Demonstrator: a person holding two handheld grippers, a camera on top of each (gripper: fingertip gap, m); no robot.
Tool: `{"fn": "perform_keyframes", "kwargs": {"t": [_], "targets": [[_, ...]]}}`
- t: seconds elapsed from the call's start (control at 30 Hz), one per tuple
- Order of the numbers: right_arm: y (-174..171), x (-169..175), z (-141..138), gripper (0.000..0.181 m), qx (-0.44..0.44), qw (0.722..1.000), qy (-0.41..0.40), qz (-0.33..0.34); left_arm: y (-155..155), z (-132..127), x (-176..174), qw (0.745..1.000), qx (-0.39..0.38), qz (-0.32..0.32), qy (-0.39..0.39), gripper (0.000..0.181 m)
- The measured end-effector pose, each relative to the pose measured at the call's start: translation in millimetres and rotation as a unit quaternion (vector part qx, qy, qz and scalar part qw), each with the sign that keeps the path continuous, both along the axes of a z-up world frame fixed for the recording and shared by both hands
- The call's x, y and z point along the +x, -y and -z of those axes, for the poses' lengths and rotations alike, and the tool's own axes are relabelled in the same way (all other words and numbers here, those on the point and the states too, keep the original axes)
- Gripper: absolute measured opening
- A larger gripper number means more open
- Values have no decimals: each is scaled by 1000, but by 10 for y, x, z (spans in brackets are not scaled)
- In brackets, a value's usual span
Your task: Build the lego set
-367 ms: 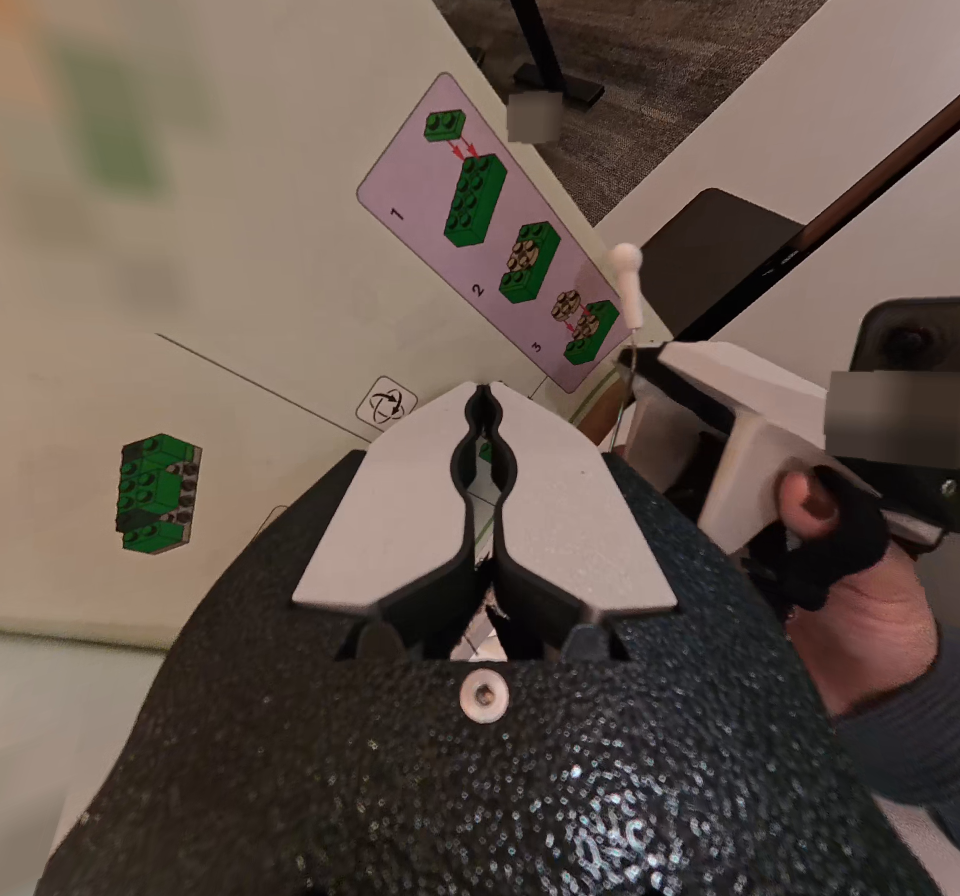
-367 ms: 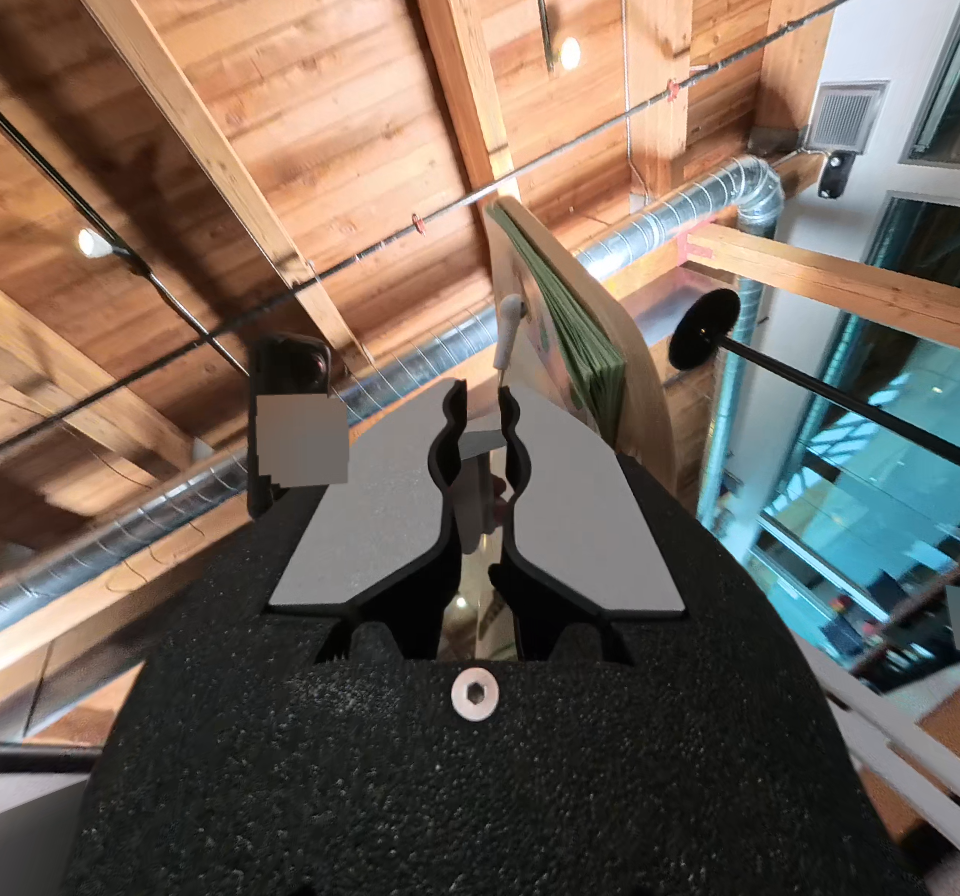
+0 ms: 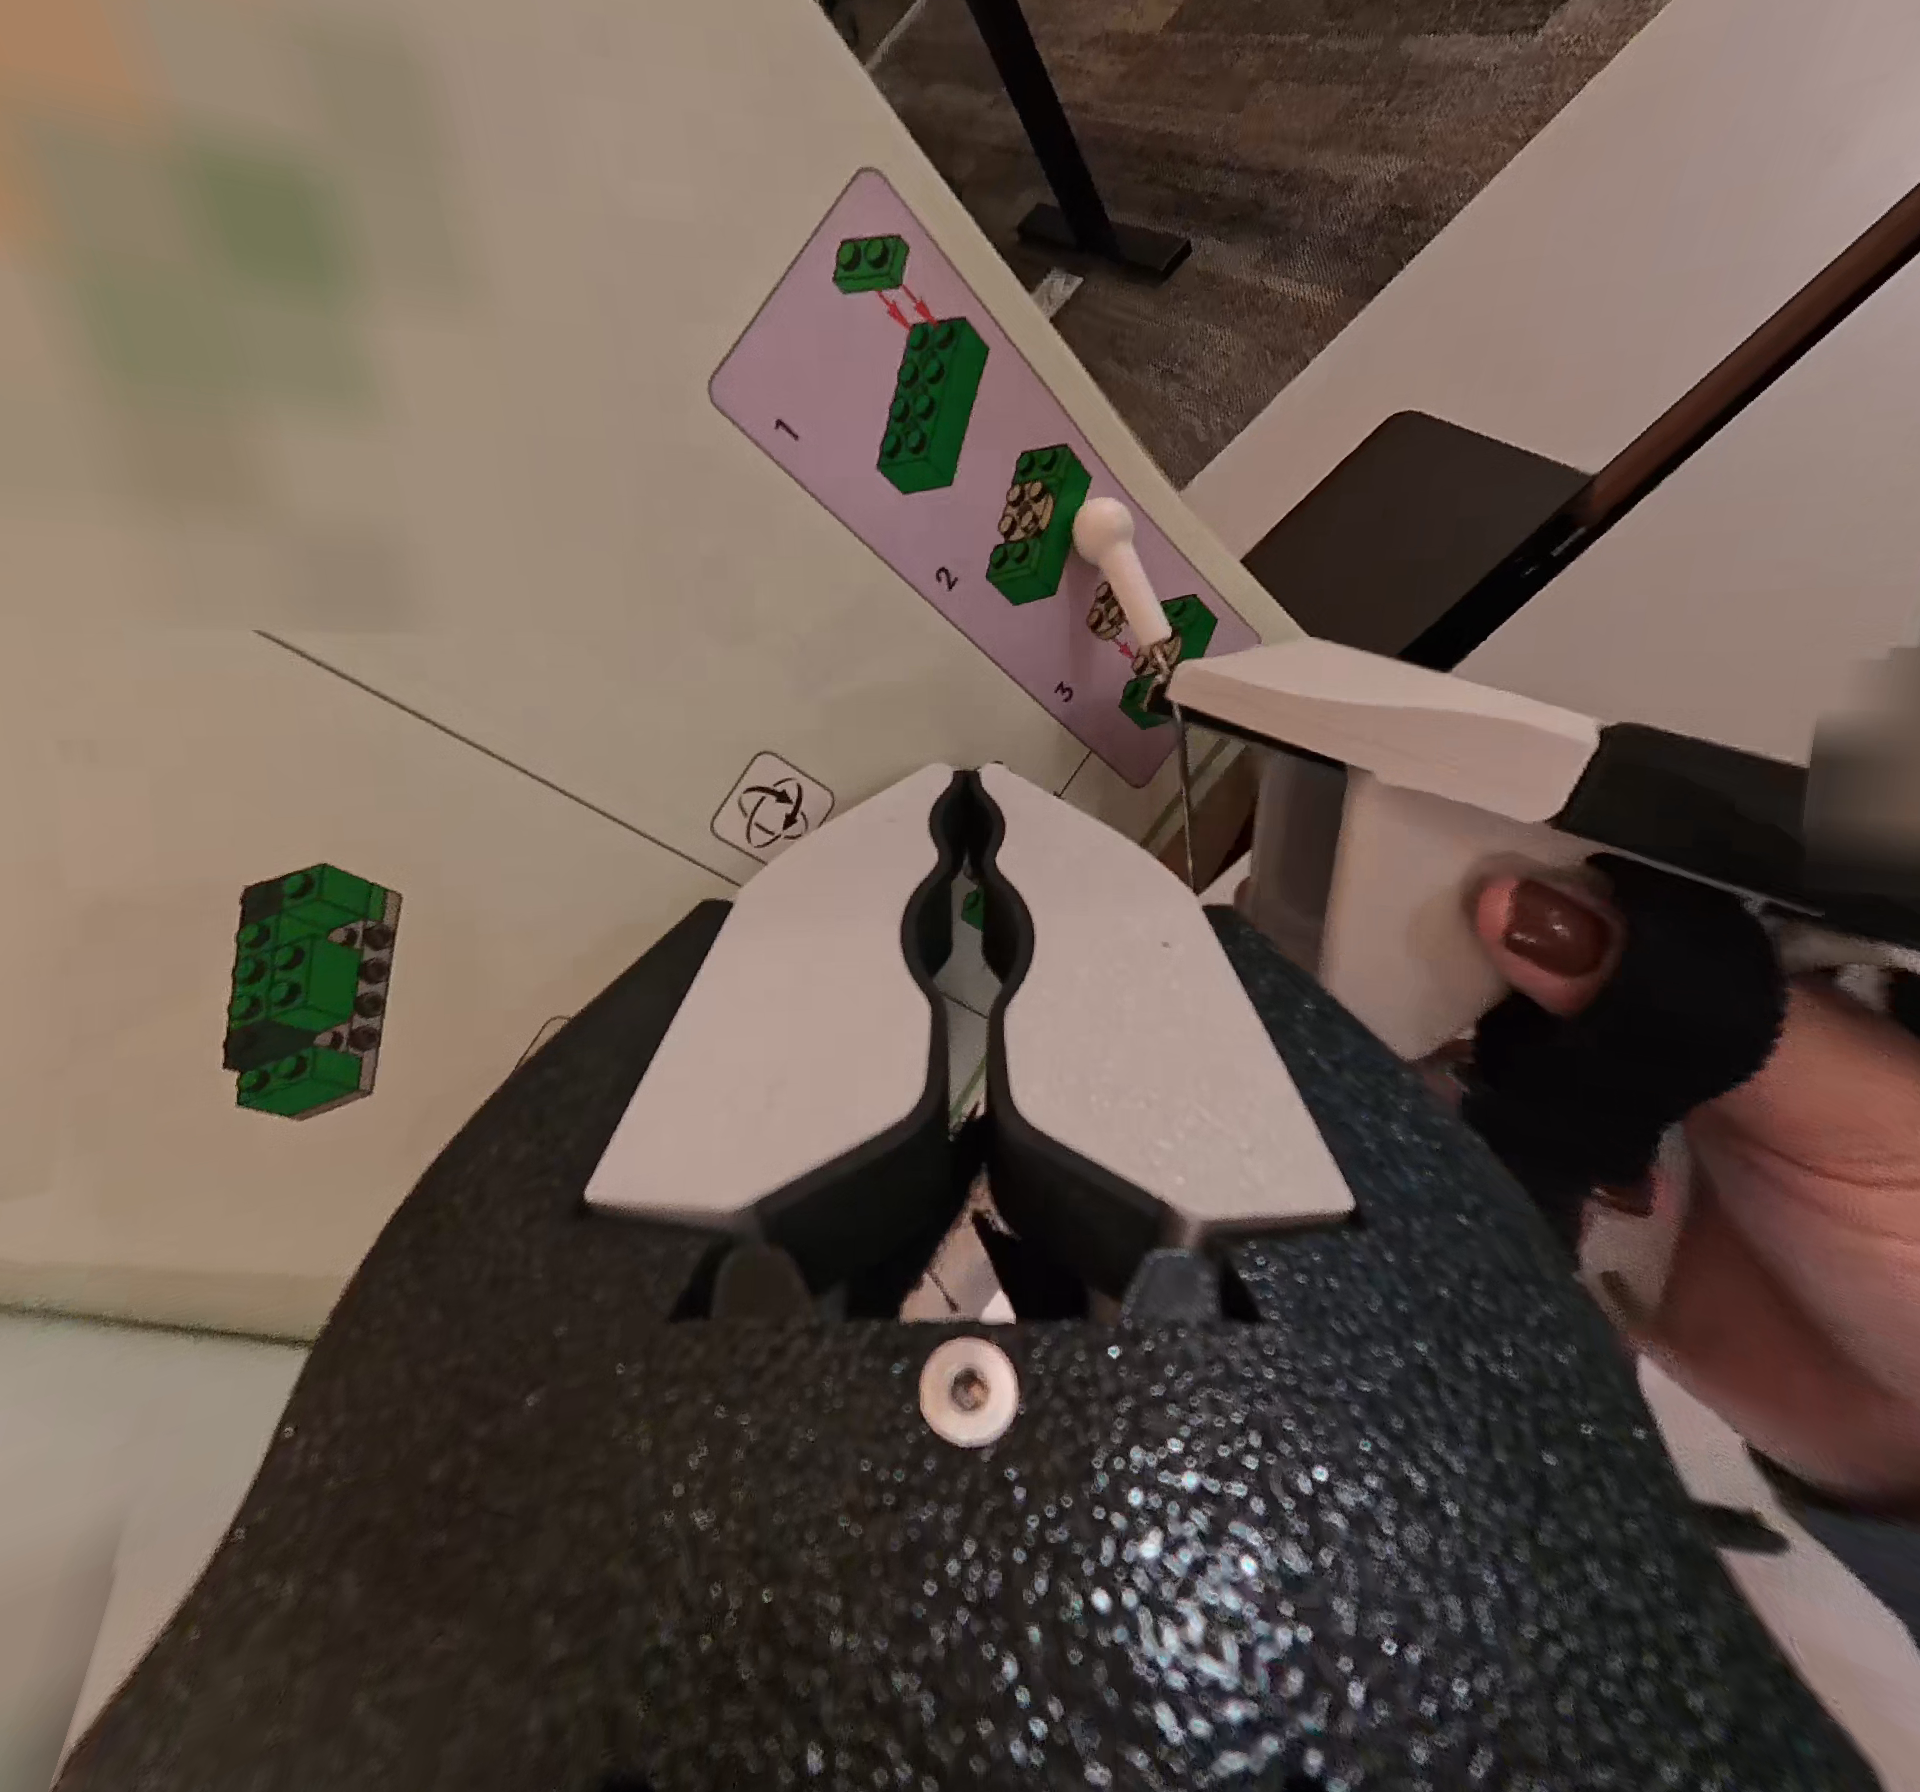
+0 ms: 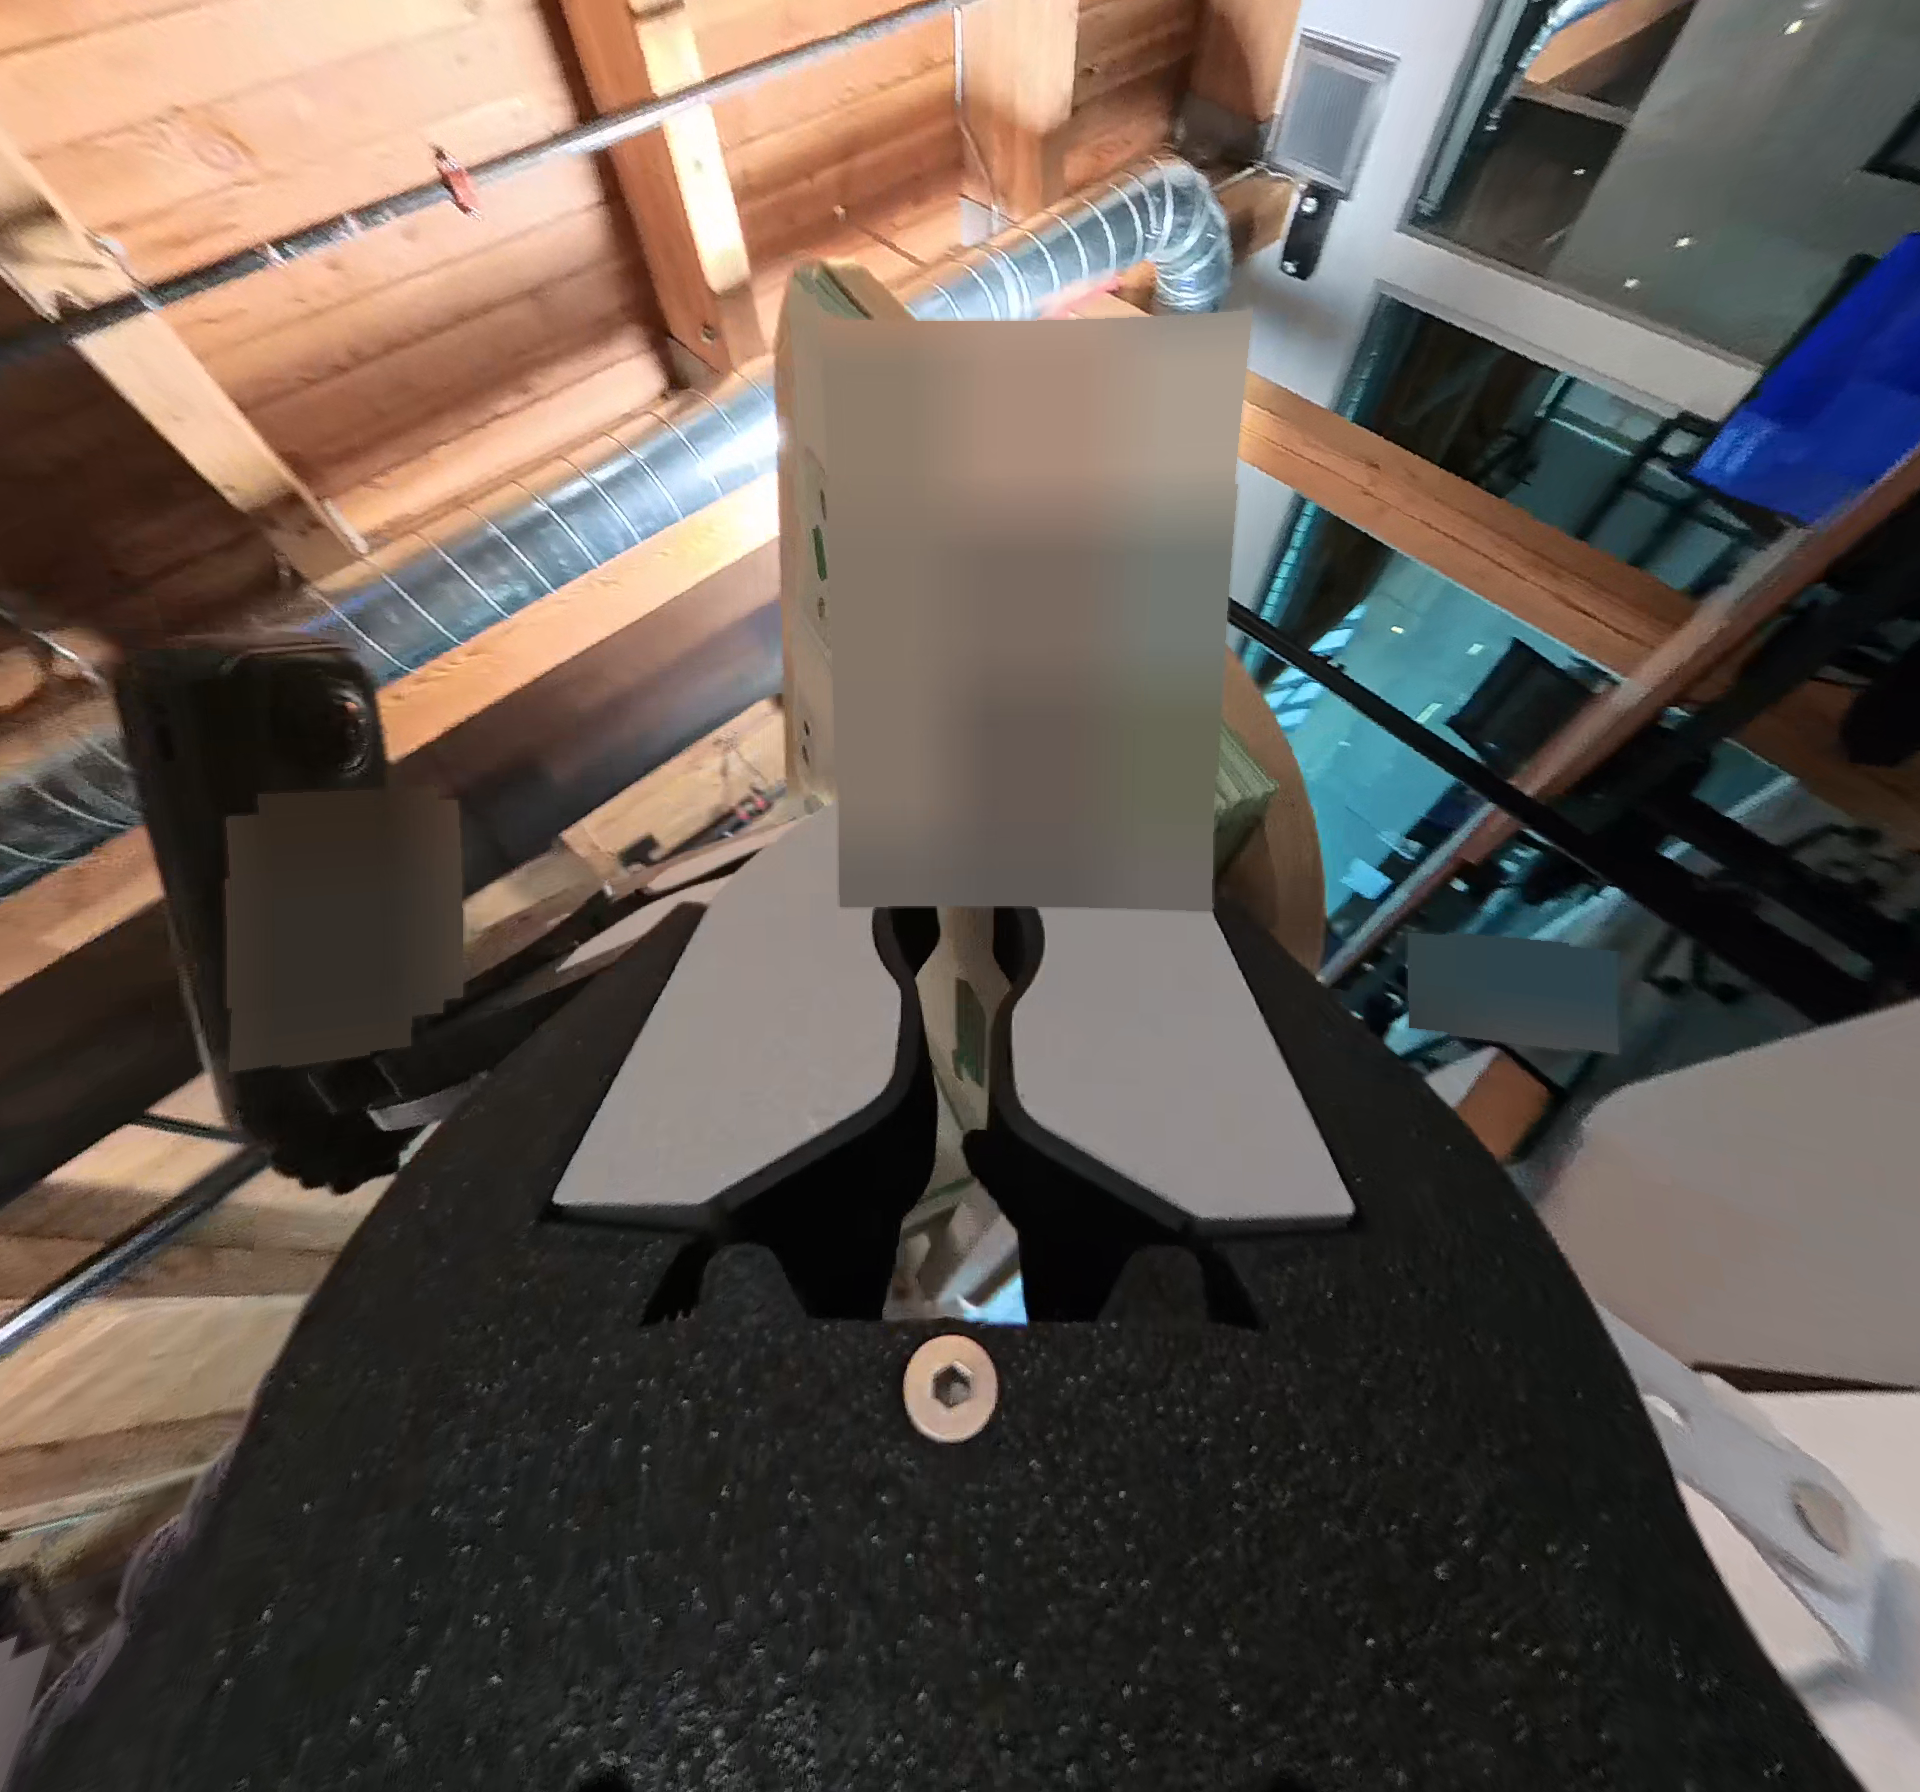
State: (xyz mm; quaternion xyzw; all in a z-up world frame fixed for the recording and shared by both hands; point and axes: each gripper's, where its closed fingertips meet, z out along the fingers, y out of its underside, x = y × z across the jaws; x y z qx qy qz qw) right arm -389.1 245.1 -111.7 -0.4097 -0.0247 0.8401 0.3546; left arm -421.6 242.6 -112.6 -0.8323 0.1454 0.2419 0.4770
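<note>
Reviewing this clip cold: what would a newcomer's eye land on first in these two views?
In the left wrist view, the open instruction booklet fills the scene, its lilac panel of green-brick steps at upper centre, above the left gripper, whose tips meet at the page's lower edge. The right gripper reaches in from the right onto that panel. The right wrist view looks up at a wooden ceiling, with the booklet standing between its fingers.
</note>
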Motion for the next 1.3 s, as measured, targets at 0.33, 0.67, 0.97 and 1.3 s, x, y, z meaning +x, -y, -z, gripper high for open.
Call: {"fn": "perform_keyframes", "kwargs": {"t": [0.33, 0.67, 0.97, 1.3], "targets": [[190, 687, -435, 9, 52, 984, 105, 131, 780, -100, 560, 994, 101, 43, -16, 0], [1031, 1250, -1386, 19, 255, 954, 138, 79, 1831, 768, 1180, 979, 80, 131, 132, 0], [1434, 2023, -617, 21, 484, 823, 282, 95, 2536, 1169, 1278, 978, 35, 139, 155, 0], [1099, 2856, 483, 25, 459, 779, 405, 135, 2724, 1292, 1288, 978, 64, 123, 157, 41]]}}
